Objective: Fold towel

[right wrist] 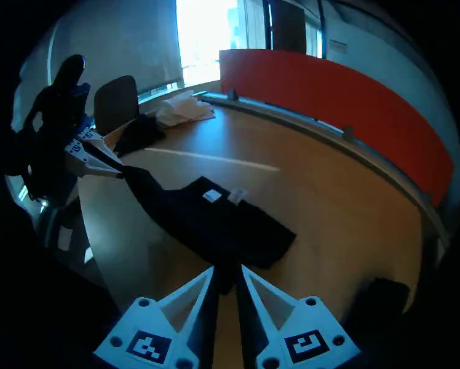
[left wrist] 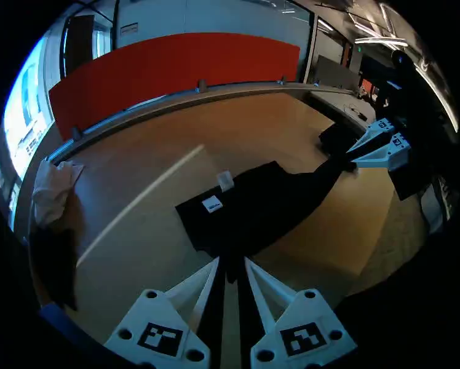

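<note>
1. The towel (left wrist: pixel 261 203) (right wrist: pixel 218 221), dark with two small white tags (left wrist: pixel 212 205) near one edge, lay partly spread on the table (left wrist: pixel 168 147) (right wrist: pixel 328 203). One end was drawn out into a narrow, stretched strip.
2. In the left gripper view, the left gripper (left wrist: pixel 232 265) had its fingers nearly closed, with a fold of the towel pinched between them at the near edge.
3. In the right gripper view, the right gripper (right wrist: pixel 227 270) was just as narrow, and dark cloth filled the gap between its fingers.
4. Each gripper also showed in the other's view. The right (left wrist: pixel 354 161) sat at the tip of the stretched strip, and the left (right wrist: pixel 122 172) sat at the far corner, which was lifted off the wood.
5. A crumpled white cloth (left wrist: pixel 51 184) (right wrist: pixel 184 109) and another dark cloth (left wrist: pixel 55 264) (right wrist: pixel 138 132) lay at the table's end, well apart from the towel.
6. A red partition (left wrist: pixel 168 67) (right wrist: pixel 353 104) ran along the far edge of the table.
7. A chair (right wrist: pixel 115 101) stood by the bright window (right wrist: pixel 202 37).
</note>
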`<state>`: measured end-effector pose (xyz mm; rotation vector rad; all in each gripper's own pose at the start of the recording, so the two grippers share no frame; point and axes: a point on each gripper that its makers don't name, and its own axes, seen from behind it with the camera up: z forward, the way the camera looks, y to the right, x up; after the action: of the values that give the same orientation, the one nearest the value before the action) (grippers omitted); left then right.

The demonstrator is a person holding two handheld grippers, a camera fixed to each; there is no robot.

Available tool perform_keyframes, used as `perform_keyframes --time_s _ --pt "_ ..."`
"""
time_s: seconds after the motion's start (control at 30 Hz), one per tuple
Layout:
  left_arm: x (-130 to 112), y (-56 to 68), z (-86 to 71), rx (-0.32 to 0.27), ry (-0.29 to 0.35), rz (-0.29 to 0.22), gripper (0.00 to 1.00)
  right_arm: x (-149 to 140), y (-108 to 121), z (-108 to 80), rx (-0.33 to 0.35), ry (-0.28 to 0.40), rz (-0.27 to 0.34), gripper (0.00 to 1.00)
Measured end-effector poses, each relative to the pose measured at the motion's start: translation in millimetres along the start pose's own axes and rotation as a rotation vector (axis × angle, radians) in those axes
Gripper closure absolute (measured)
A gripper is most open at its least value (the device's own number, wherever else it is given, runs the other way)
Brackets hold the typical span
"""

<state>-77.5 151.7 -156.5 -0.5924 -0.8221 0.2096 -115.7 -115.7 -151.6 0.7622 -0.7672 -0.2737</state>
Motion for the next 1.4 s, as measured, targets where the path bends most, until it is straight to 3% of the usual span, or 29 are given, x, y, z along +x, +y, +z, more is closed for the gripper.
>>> perform_keyframes --time_s 0.53,1.07,1.4 --pt "-1 -5.5 15.1 0.006 -0.004 -0.001 0.87 -2 7 12.5 -0.007 -0.019 -0.012 0.83" --pt "8 -24.4 67.1 0.023 -0.016 -0.009 0.87 -9 45 55.4 -0.038 -0.065 0.017 0.83" --pt "1 -37.2 97.3 0.034 -0.054 -0.018 0.87 -22 62 81.0 -0.041 -0.101 0.048 0.83"
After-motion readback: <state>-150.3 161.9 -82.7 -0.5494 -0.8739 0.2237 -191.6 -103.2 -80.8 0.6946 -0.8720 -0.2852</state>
